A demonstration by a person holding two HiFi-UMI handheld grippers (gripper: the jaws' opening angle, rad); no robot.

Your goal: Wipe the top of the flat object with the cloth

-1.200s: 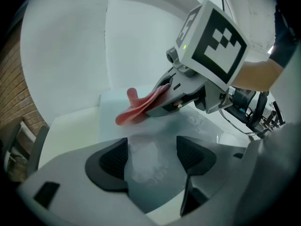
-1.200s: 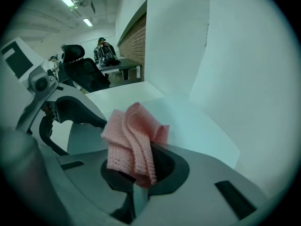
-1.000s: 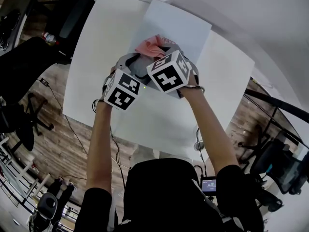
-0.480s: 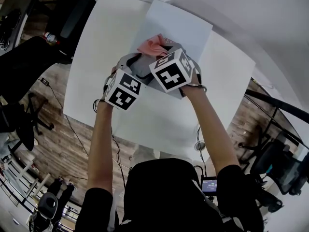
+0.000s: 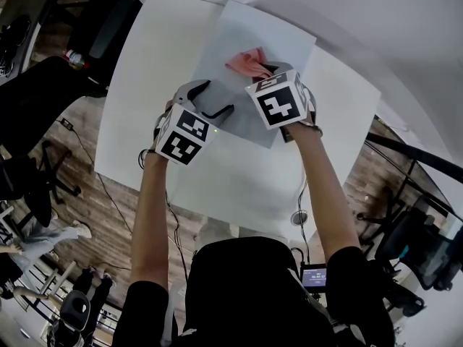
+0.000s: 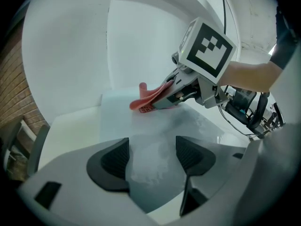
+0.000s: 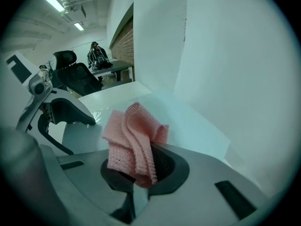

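A pale flat sheet [image 5: 239, 42] lies on the white table [image 5: 145, 85], reaching to the wall. My right gripper [image 5: 269, 71] is shut on a folded pink cloth [image 5: 247, 61] and holds it over the sheet's middle; in the right gripper view the cloth [image 7: 134, 142] bunches up between the jaws. The left gripper [image 5: 215, 101] is open, with its jaws over the sheet's near left part [image 6: 155, 154] and nothing between them. From the left gripper view the cloth [image 6: 149, 98] and the right gripper [image 6: 165, 94] show further along the sheet.
Black office chairs [image 5: 43, 100] stand on the wooden floor left of the table, and another chair [image 5: 419, 244] stands at the right. A white wall [image 5: 376, 20] runs along the table's far edge. A cable [image 5: 300, 215] hangs by the table's near edge.
My right gripper has carried the pink cloth to the right and further away across the sheet. The left gripper has stayed in place, its jaws now uncovered.
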